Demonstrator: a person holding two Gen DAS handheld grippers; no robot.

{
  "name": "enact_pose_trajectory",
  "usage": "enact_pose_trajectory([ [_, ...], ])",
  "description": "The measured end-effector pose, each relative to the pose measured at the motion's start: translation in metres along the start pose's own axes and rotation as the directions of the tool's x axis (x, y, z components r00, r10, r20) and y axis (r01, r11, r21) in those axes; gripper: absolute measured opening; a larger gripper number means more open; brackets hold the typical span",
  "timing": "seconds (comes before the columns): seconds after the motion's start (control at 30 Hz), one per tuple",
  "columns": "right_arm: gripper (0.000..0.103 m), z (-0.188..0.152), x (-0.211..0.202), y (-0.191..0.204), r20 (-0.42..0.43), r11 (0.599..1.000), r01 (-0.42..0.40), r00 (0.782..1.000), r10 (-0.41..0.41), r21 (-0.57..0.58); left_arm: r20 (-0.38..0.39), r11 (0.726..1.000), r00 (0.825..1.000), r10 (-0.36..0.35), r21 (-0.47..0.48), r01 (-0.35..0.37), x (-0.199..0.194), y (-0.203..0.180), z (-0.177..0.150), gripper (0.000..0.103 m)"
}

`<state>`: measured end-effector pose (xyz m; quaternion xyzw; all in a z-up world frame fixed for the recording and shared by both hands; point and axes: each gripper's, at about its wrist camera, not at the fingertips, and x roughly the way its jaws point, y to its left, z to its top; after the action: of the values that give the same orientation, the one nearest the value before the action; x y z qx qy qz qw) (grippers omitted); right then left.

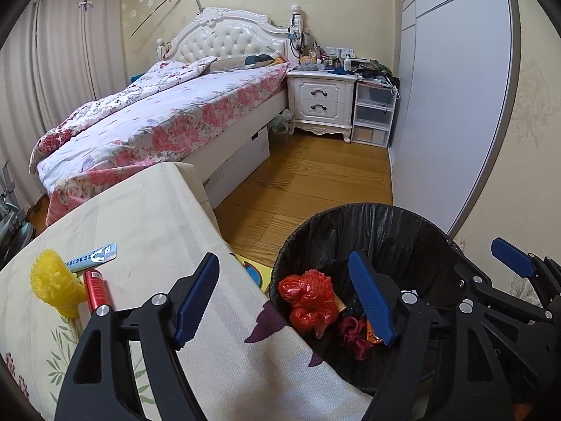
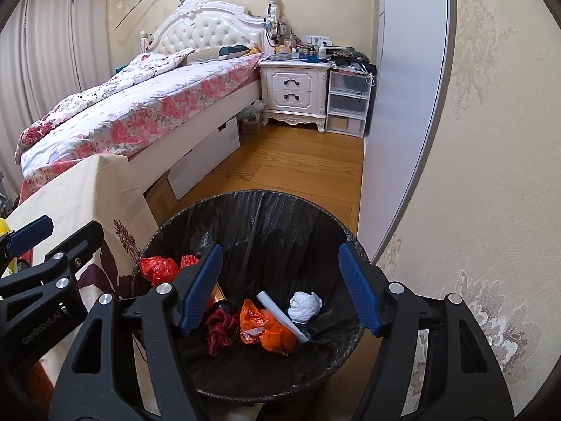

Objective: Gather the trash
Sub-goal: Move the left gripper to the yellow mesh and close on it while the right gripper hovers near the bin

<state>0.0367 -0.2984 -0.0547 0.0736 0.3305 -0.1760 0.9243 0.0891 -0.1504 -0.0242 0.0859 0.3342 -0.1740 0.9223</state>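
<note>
A black-lined trash bin (image 1: 368, 221) (image 2: 266, 207) stands on the floor beside the cloth-covered table (image 1: 147, 217). Inside lie a red plastic bag (image 1: 306, 300) (image 2: 157, 268), an orange wrapper (image 2: 266, 329), a white crumpled tissue (image 2: 304, 307), a white strip (image 2: 280, 315) and dark red cloth (image 2: 219, 329). On the table lie a yellow foam net (image 1: 54, 286), a red can (image 1: 97, 289) and a blue-white wrapper (image 1: 93, 256). My left gripper (image 1: 284, 300) is open and empty, straddling the table edge and bin rim. My right gripper (image 2: 280, 289) is open and empty above the bin.
A bed (image 1: 168, 115) with floral bedding fills the left. A white nightstand (image 1: 320, 101) and plastic drawers (image 1: 373, 115) stand at the back. A grey wardrobe door (image 1: 452, 105) lines the right. Wooden floor (image 1: 308, 175) runs between bed and wardrobe.
</note>
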Motion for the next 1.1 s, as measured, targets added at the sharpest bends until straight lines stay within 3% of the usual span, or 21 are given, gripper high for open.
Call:
enact_pose_trajectory([
  [0.6, 0.067, -0.007, -0.021, 0.045, -0.022, 0.991, -0.113, 0.994, 0.112, -0.077, -0.027, 0.991, 0.994, 0.107, -0.080, -0.108, -0.038, 0.054, -0.028, 0.074],
  [1.1, 0.067, -0.018, -0.029, 0.115, -0.080, 0.953, -0.240, 0.970, 0.229, -0.186, -0.090, 0.951, 0.969, 0.230, -0.191, -0.244, -0.053, 0.130, -0.061, 0.074],
])
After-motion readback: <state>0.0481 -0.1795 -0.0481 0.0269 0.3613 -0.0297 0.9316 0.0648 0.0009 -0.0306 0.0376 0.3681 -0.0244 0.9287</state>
